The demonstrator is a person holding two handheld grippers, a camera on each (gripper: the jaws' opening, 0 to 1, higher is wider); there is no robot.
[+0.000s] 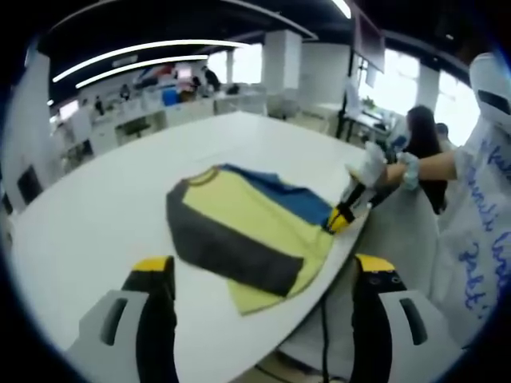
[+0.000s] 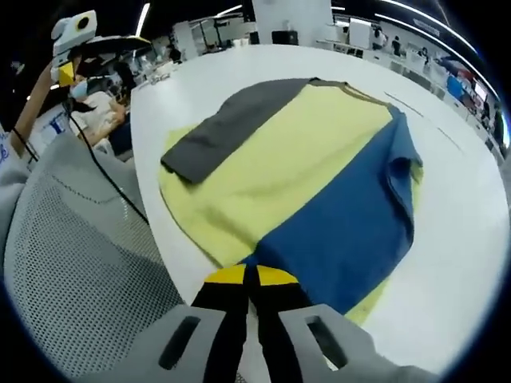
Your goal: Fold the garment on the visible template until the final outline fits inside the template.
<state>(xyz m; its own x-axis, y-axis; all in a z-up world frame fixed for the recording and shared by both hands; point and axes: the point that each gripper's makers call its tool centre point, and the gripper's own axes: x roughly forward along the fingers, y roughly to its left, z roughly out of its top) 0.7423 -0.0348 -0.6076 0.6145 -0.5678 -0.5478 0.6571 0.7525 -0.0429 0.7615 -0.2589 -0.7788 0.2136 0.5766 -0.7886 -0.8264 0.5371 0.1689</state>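
A garment (image 1: 247, 231) in yellow, blue and dark grey lies flat on the white table (image 1: 96, 223), near its edge. A grey sleeve (image 2: 227, 128) is folded across the yellow body. My left gripper (image 1: 263, 271) hangs above the near table edge, short of the garment, jaws wide apart and nothing between them. My right gripper (image 2: 249, 275) is shut on the garment's edge, where blue meets yellow (image 2: 263, 239). In the left gripper view the right gripper (image 1: 342, 215) grips that same edge, with a gloved hand (image 1: 382, 169) holding it.
A grey mesh chair back (image 2: 72, 239) stands against the table's edge, beside a black cable (image 2: 104, 171). A faint line (image 2: 419, 112) runs across the table past the garment. A person in white (image 1: 479, 223) stands at the right. Desks and people fill the background.
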